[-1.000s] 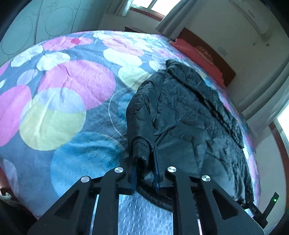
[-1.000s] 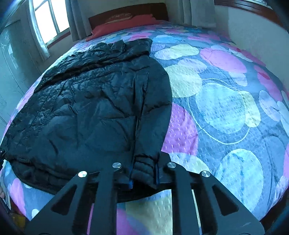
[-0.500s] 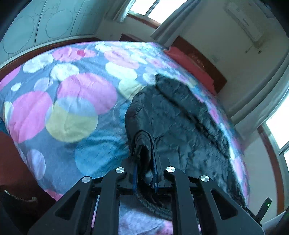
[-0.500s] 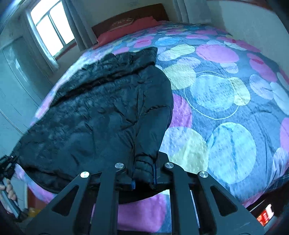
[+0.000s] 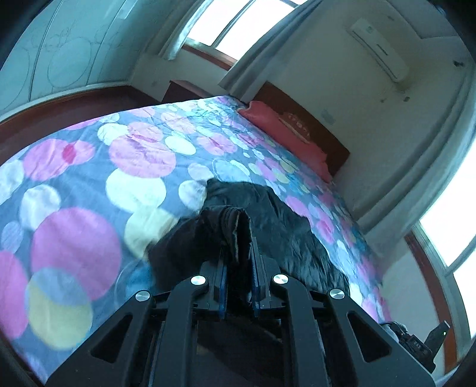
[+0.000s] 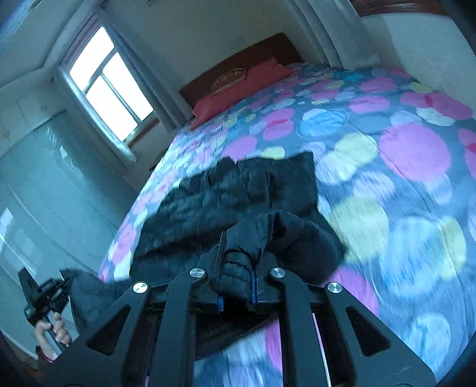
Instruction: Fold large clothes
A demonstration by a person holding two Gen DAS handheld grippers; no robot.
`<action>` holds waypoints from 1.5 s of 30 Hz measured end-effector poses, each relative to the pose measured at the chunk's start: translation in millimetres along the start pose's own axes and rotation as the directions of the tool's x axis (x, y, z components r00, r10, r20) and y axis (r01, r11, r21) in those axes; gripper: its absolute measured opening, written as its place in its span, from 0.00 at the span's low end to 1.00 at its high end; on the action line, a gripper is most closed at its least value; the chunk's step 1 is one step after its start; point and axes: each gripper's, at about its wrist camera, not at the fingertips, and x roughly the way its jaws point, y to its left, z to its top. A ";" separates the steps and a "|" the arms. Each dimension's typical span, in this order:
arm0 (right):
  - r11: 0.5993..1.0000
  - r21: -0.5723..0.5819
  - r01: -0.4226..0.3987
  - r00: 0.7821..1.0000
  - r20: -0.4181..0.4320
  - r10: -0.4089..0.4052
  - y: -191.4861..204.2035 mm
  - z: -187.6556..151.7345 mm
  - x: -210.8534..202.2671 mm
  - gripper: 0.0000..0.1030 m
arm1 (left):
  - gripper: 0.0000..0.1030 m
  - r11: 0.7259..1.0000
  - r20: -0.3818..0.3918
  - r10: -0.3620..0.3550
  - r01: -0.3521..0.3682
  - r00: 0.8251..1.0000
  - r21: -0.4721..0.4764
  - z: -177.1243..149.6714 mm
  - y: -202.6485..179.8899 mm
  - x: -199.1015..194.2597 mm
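Nearest to us, our left gripper (image 5: 239, 262) is clenched on a bunched fold of the black puffer jacket (image 5: 285, 238), the dark fabric squeezed between its blue-edged pads and rising above them. Our right gripper (image 6: 236, 262) grasps another bunched edge of the same jacket (image 6: 238, 190), a quilted, stitched hem pinched between its pads. In the right wrist view the left gripper (image 6: 44, 294) appears at the lower left, a hand (image 6: 50, 330) around its handle, with jacket fabric hanging by it. Beyond the grippers, the rest of the jacket lies rumpled on the bed (image 5: 89, 208), whose cover carries pink, blue, yellow and white circles. Farther back a red pillow (image 5: 285, 134) lies against the dark wooden headboard (image 6: 261, 56). Farthest are curtained windows (image 5: 232, 26) and a wall-mounted air conditioner (image 5: 377, 47).
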 end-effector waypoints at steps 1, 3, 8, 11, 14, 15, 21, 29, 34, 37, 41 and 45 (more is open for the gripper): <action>1.000 0.012 0.003 1.000 0.004 -0.003 -1.5 11.6 13.4 0.11 | 0.12 1.000 -0.008 0.005 -0.005 1.000 -0.003 6.0 -0.6 8.7; 0.999 0.038 0.011 1.000 -0.006 -0.011 -5.6 28.3 38.6 0.11 | 0.12 1.000 -0.024 0.025 -0.026 0.999 -0.013 20.5 -0.3 33.5; 0.995 0.093 0.045 0.998 -0.054 -0.040 -22.3 51.6 98.3 0.11 | 0.12 0.995 -0.082 0.093 -0.096 0.992 -0.039 44.5 8.3 109.5; 0.990 0.108 0.085 0.992 -0.102 -0.074 -37.3 56.6 136.4 0.11 | 0.12 0.990 -0.112 0.141 -0.142 0.984 -0.006 45.6 8.0 148.7; 0.985 0.117 0.125 0.982 -0.155 -0.107 -51.9 54.5 169.3 0.11 | 0.12 0.981 -0.141 0.192 -0.186 0.971 0.050 41.7 6.3 184.0; 0.984 0.116 0.134 0.980 -0.165 -0.114 -54.7 53.4 175.7 0.11 | 0.12 0.979 -0.147 0.203 -0.195 0.968 0.064 40.8 5.5 192.4; 0.983 0.111 0.145 0.974 -0.191 -0.122 -65.7 46.5 196.1 0.13 | 0.13 0.971 -0.173 0.228 -0.212 0.958 0.109 36.9 4.0 226.3; 0.989 0.119 0.084 0.985 -0.158 -0.065 -58.9 55.9 170.5 0.36 | 0.47 0.990 -0.171 0.138 -0.130 0.976 0.059 49.2 -4.7 206.7; 0.995 0.086 0.042 0.994 -0.103 -0.033 -50.6 61.9 139.5 0.63 | 0.63 0.999 -0.103 0.028 -0.023 0.994 0.045 64.1 -14.0 169.9; 0.997 0.068 0.024 0.996 -0.084 -0.019 -50.2 62.4 125.8 0.66 | 0.65 0.997 -0.076 0.006 0.000 0.997 0.078 66.3 -11.1 153.5; 0.998 0.062 0.011 0.997 -0.082 -0.006 -53.9 59.5 114.3 0.67 | 0.65 0.996 -0.107 0.015 -0.005 0.994 0.090 60.4 9.2 147.5; 0.999 -0.015 0.030 0.993 -0.112 -0.031 -56.0 51.3 110.8 0.67 | 0.65 0.993 -0.135 0.038 -0.022 0.990 0.120 49.7 30.4 144.7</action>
